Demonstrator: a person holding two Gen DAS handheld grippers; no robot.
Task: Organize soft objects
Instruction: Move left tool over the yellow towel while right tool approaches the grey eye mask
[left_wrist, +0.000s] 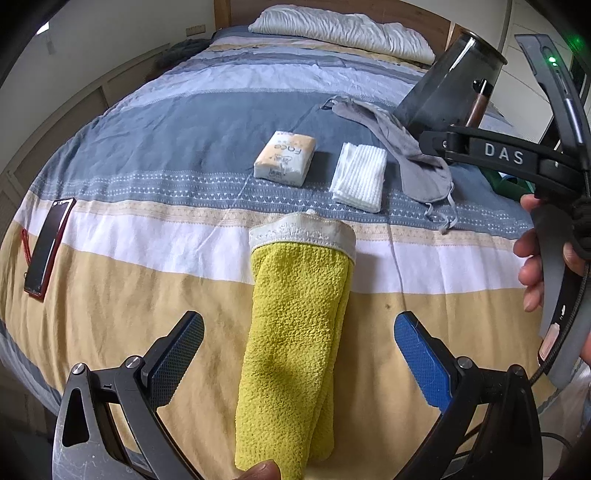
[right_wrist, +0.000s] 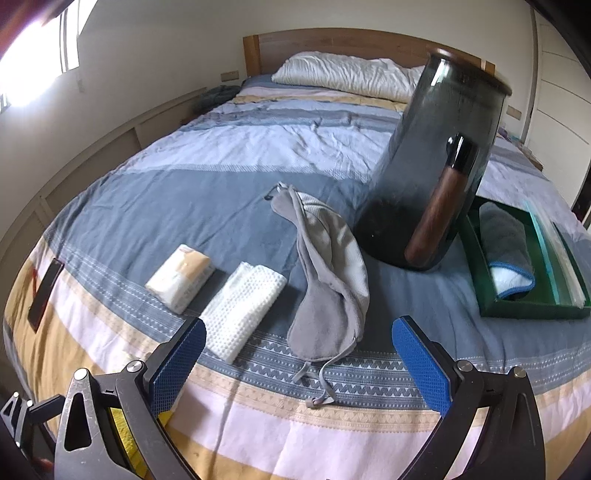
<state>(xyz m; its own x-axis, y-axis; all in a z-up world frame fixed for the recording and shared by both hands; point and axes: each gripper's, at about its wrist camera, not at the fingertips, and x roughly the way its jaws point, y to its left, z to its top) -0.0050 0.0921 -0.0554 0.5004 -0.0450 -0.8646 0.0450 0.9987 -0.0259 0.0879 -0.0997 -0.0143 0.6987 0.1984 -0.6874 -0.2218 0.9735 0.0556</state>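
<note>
A folded yellow towel with a white lace band at its far end lies on the bed. It sits lengthwise between the spread fingers of my left gripper, which is open and touches neither side. A fingertip shows at the towel's near end. Farther up the bed lie a tissue pack, a white folded cloth and a grey eye mask. My right gripper hovers open and empty just short of the eye mask and white cloth. A rolled grey towel lies in a green tray.
A tall dark translucent container with a wooden-handled item inside stands behind the eye mask. A red-cased phone lies at the bed's left edge. A white pillow rests against the headboard. A hand holds the right tool's handle.
</note>
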